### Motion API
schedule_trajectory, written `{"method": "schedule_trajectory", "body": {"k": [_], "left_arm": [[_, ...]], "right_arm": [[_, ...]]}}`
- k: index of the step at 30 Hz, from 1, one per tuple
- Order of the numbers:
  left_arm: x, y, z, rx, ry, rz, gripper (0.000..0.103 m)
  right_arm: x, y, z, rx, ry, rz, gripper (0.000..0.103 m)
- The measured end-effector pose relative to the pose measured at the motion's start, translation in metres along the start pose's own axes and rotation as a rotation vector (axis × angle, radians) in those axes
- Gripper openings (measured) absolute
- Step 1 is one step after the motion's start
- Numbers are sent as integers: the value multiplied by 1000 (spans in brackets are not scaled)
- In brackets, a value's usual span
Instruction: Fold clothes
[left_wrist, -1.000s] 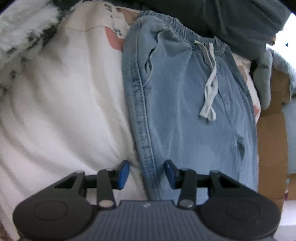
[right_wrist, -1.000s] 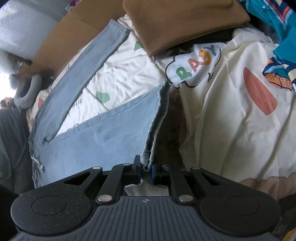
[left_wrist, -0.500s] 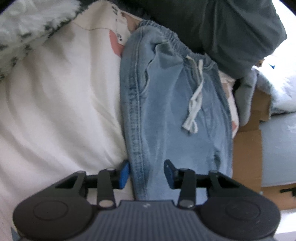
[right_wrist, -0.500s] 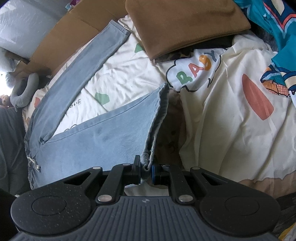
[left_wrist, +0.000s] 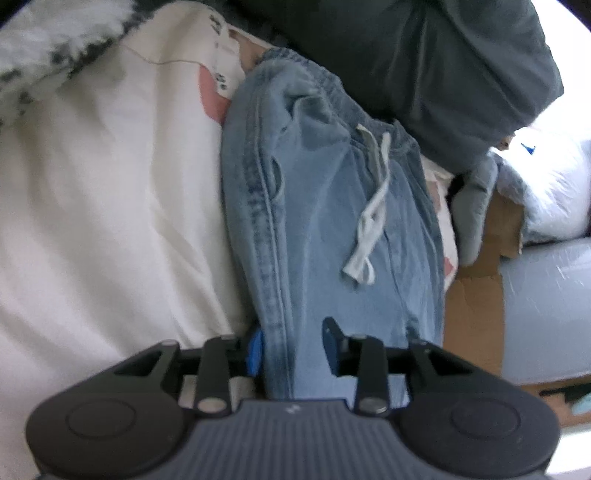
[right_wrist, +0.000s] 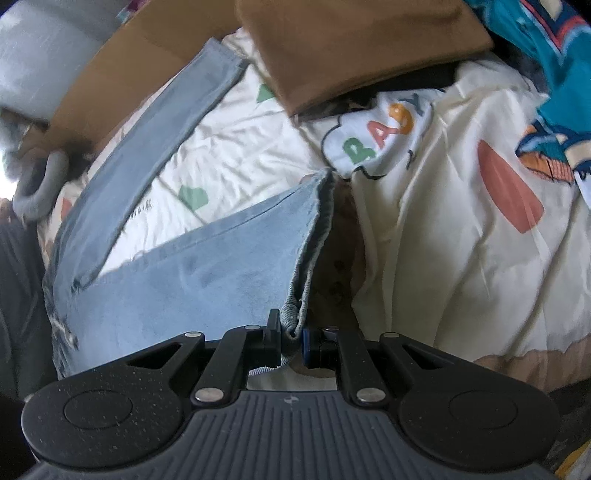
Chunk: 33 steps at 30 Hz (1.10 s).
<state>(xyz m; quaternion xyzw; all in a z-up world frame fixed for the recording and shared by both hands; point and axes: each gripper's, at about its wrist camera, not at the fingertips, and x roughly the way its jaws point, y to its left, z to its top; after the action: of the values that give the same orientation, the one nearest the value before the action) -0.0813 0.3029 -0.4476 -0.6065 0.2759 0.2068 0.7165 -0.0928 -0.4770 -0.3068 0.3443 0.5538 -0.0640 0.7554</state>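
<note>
A bed covered with a cream sheet (left_wrist: 103, 206) carries the work; in the right wrist view the same bedding is a printed quilt (right_wrist: 443, 229) with coloured letters and an orange oval.

In the left wrist view, a fluffy white and black blanket (left_wrist: 44, 48) lies at the far left corner. Next comes the bare sheet, and then the light blue denim trousers (left_wrist: 325, 229), stretched from the elastic waistband at the top down toward the camera, with a white drawstring (left_wrist: 369, 221) lying loose on the front. The left gripper (left_wrist: 291, 349) straddles the side seam of the trousers: its fingers (left_wrist: 255, 350) stand part way apart with the denim edge between them, the left pad against the cloth and the right pad resting on top of it. Right of the trousers are a dark grey garment (left_wrist: 443, 66) and a cardboard box (left_wrist: 476, 302).

In the right wrist view, the trouser legs spread in a V across the quilt from the left. The right gripper (right_wrist: 290, 339) has its fingers clamped on the hem corner of the nearer leg, lifting it. A brown folded cloth (right_wrist: 354, 44) lies beyond, and a teal printed fabric (right_wrist: 554, 74) at the far right.
</note>
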Motion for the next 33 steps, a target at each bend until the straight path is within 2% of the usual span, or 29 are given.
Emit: {"method": "schedule_trajectory", "body": {"k": [8, 10, 12, 13, 23, 31, 33], "left_arm": [[-10, 2, 7, -9, -13, -64, 36], [-7, 2, 9, 2, -4, -68, 31], [-4, 2, 11, 3, 3, -58, 14], [-2, 2, 12, 4, 6, -53, 10], [-10, -29, 17, 6, 3, -18, 5], [-17, -76, 22, 58, -9, 21, 4], [-18, -86, 23, 61, -12, 12, 4]], "right_arm": [[-5, 5, 4, 7, -27, 3, 9], [-5, 5, 4, 11, -29, 3, 9], [-6, 7, 4, 5, -30, -3, 9], [-6, 8, 4, 1, -31, -7, 9], [-18, 18, 15, 10, -80, 36, 9], [-33, 31, 33, 14, -124, 83, 9], [-37, 34, 37, 16, -136, 92, 9]]}}
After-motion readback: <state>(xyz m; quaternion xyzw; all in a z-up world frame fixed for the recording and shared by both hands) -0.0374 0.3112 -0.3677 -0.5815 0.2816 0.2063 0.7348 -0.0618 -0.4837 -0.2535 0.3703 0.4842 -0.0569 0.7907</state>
